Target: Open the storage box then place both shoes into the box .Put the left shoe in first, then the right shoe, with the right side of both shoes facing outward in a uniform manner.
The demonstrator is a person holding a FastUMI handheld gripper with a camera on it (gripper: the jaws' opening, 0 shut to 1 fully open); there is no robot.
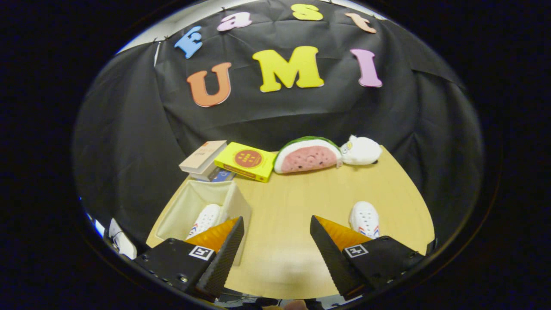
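An open cream fabric storage box (pixel 234 200) sits on the wooden table (pixel 310 193), just ahead of my left finger. One white shoe (pixel 205 218) lies inside it, partly hidden by that finger. The other white shoe (pixel 364 218) rests on the table just beyond my right finger, toe pointing away from me. My gripper (pixel 277 232) hovers above the table's near part with its fingers wide apart and nothing between them.
Along the table's far edge lie a stack of books (pixel 204 158), a yellow book (pixel 246 161), a watermelon-slice plush (pixel 308 155) and a white plush toy (pixel 360 150). Black cloth walls surround the table.
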